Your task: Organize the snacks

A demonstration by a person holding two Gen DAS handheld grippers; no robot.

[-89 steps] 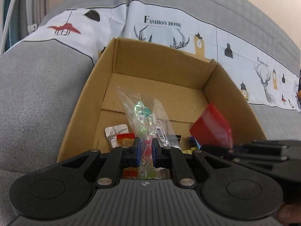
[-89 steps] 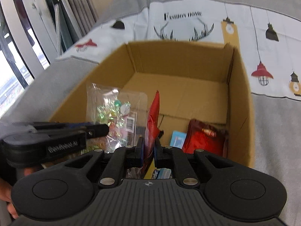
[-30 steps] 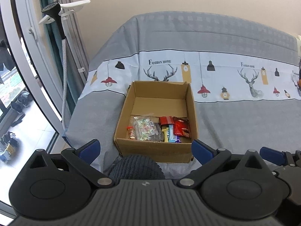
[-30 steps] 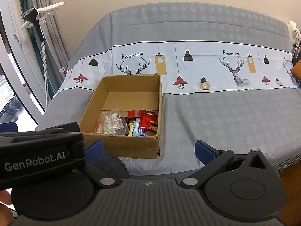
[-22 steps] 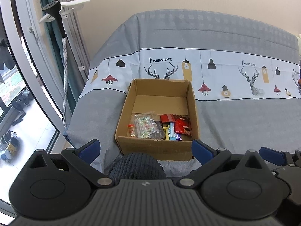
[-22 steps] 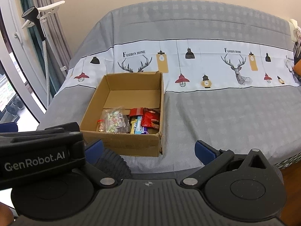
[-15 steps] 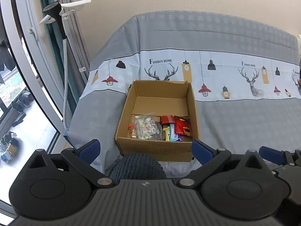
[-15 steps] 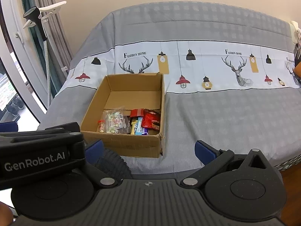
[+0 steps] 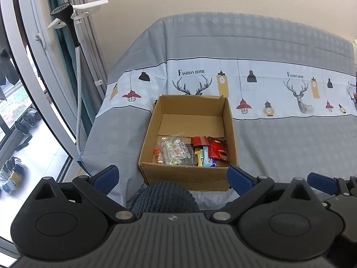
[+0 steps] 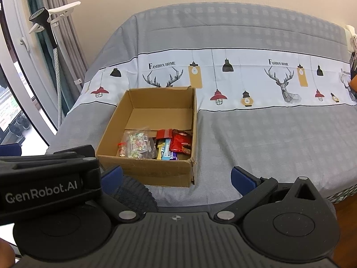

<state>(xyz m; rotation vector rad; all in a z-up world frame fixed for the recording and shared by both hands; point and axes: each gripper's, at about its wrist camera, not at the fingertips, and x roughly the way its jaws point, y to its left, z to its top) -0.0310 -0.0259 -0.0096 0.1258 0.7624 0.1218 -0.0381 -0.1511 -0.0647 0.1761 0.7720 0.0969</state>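
An open cardboard box [image 9: 154, 134] [image 10: 111, 134] stands on the bed. Inside, along its near side, lie a clear bag of candies [image 9: 175, 150] [image 10: 138, 145], a red packet [image 9: 217, 148] [image 10: 180, 144], a red pouch [image 9: 199, 140] and several small bars [image 9: 205, 156] [image 10: 165, 150]. My left gripper [image 9: 171, 176] is open and empty, held back from the box on its near side. My right gripper [image 10: 176, 176] is open and empty, also well back from the box. The left gripper's body shows at the left of the right wrist view [image 10: 44, 185].
The bed has a grey cover with a white printed band [image 9: 267, 84]. A garment steamer on a pole [image 9: 75, 67] stands by the curtains and window at left. A dark knitted thing [image 9: 165, 198] lies just under the left gripper.
Three seconds ago both grippers were shut on snacks inside the box. They have since let go, opened and drawn far back. Over the last second almost nothing has moved.
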